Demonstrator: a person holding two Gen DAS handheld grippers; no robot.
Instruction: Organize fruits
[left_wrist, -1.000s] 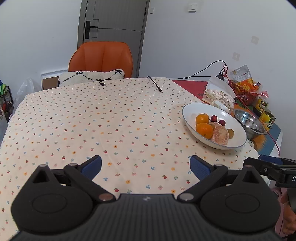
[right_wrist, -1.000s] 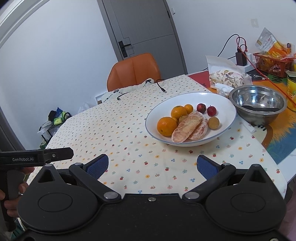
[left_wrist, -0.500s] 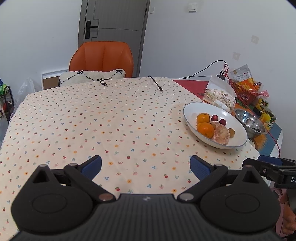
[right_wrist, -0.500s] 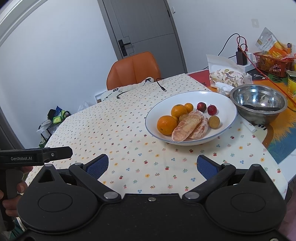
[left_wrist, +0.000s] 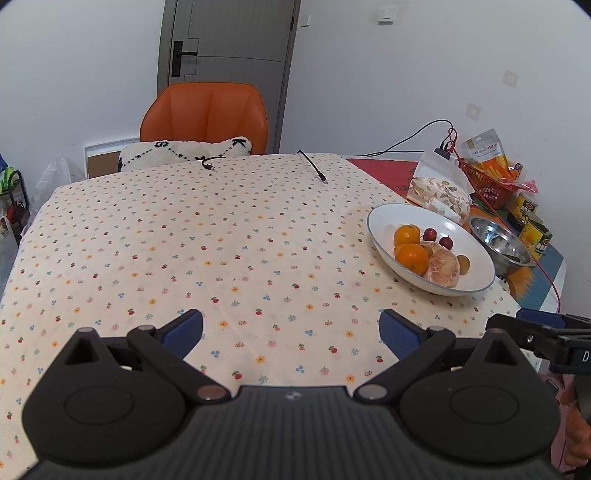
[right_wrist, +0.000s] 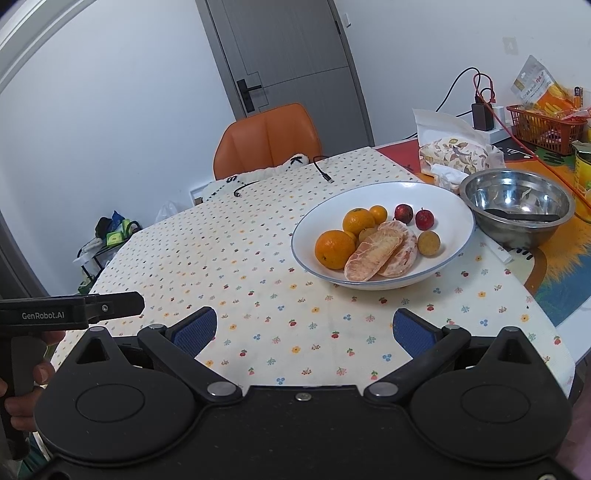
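Observation:
A white bowl (right_wrist: 454, 206) (left_wrist: 476, 254) on the floral tablecloth holds oranges (right_wrist: 333, 248), peeled pomelo pieces (right_wrist: 373, 254), two small red fruits (right_wrist: 424, 218) and a yellow-brown round fruit (right_wrist: 428, 242). My right gripper (right_wrist: 304, 330) is open and empty, above the cloth in front of the bowl. My left gripper (left_wrist: 291, 328) is open and empty over the cloth, left of the bowl. The left gripper's body shows at the left edge of the right wrist view (right_wrist: 70, 310).
A steel bowl (right_wrist: 517, 206) with a dark utensil stands right of the white bowl. Behind it lie a snack bag (right_wrist: 458, 155), a red basket (right_wrist: 546, 125), cans and cables. An orange chair (left_wrist: 205, 114) stands at the table's far side. Two cable ends (left_wrist: 314, 168) lie on the cloth.
Both grippers have drifted slightly; the bowl sits a little lower and farther right in the left wrist view. Both stay open and empty.

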